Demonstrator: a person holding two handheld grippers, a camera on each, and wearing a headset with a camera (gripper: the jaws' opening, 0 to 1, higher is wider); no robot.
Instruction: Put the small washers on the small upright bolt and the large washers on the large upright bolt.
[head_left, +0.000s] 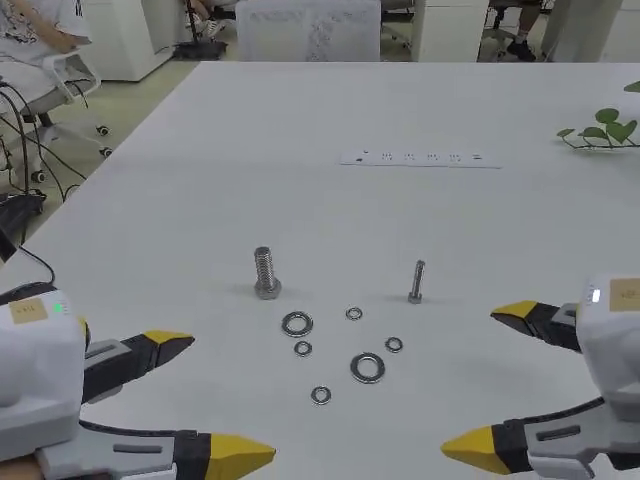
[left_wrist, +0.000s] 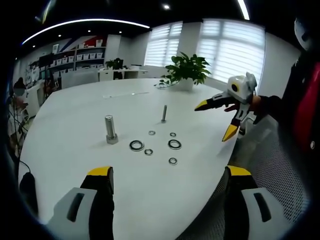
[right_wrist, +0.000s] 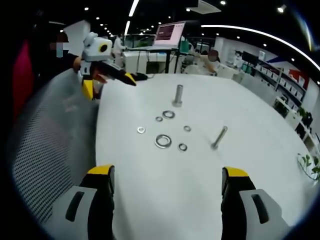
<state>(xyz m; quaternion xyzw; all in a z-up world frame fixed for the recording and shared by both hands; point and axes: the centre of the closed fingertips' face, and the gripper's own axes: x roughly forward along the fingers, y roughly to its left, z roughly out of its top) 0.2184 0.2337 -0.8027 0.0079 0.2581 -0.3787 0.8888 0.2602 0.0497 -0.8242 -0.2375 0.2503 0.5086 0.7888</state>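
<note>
On the white table (head_left: 330, 130) the large bolt (head_left: 265, 272) stands head-down at the left and the small bolt (head_left: 417, 282) at the right. In front of them lie two large washers (head_left: 297, 323) (head_left: 368, 367) and several small washers, such as one (head_left: 354, 314) between the bolts and one (head_left: 321, 395) nearest me. My left gripper (head_left: 225, 398) is open at the near left, short of the washers. At the near right my right gripper (head_left: 470, 382) is open too. Both hold nothing. The left gripper view has the large bolt (left_wrist: 110, 129) and the small bolt (left_wrist: 164, 113) ahead.
A white power strip (head_left: 420, 158) lies further back on the table. A green plant (head_left: 605, 128) sits at the far right edge. Office chairs (head_left: 60, 70) and cables stand off the table's left side.
</note>
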